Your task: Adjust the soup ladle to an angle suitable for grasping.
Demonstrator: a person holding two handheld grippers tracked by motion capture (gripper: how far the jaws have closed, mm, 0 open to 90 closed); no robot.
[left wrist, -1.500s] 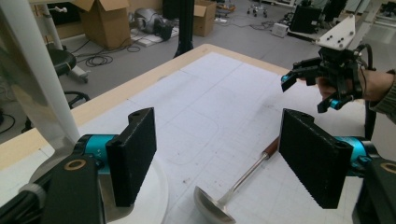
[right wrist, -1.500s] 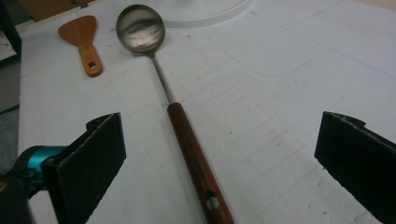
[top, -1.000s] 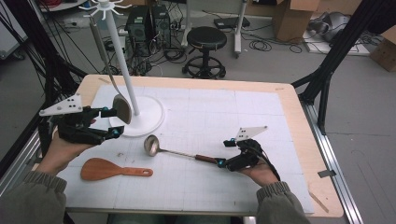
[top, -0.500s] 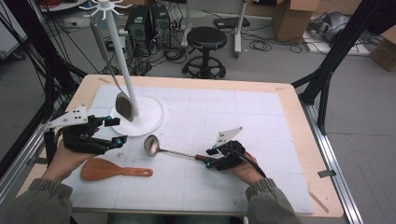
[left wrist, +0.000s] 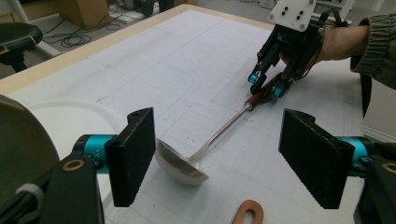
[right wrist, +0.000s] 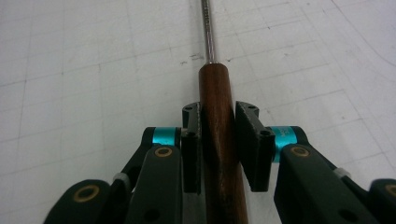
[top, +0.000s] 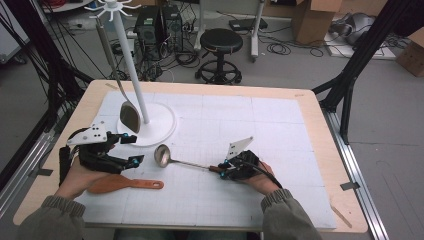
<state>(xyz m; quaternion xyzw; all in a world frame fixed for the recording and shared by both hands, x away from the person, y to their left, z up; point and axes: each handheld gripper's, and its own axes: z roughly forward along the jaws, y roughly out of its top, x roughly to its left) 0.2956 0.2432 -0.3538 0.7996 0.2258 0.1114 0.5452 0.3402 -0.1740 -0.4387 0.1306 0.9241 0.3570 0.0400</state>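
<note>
- Here, the ladle (top: 182, 161) is seen lying flat on the white gridded mat of the worktop (top: 310, 107), its bowl just in front of the round base of the white stand (top: 150, 122) and its wooden handle pointing toward the person's right.
- The handle's wooden end is clamped between the pads of the right tongs (top: 223, 171); the jaws have just been closing, and in the right gripper view (right wrist: 218, 149) the wood is shown pressed on both sides.
- The left tongs (top: 131, 148) are held wide apart with nothing between the pads; in the left gripper view (left wrist: 224, 158) the ladle's bowl is seen beyond them, untouched.
- A reddish-brown spatula (top: 125, 184) is laid on the mat just beside the left hand (top: 75, 177), possibly partly covered by it.
- A metal spoon (top: 129, 115) is hung from the stand, its bowl low beside the pole.
</note>
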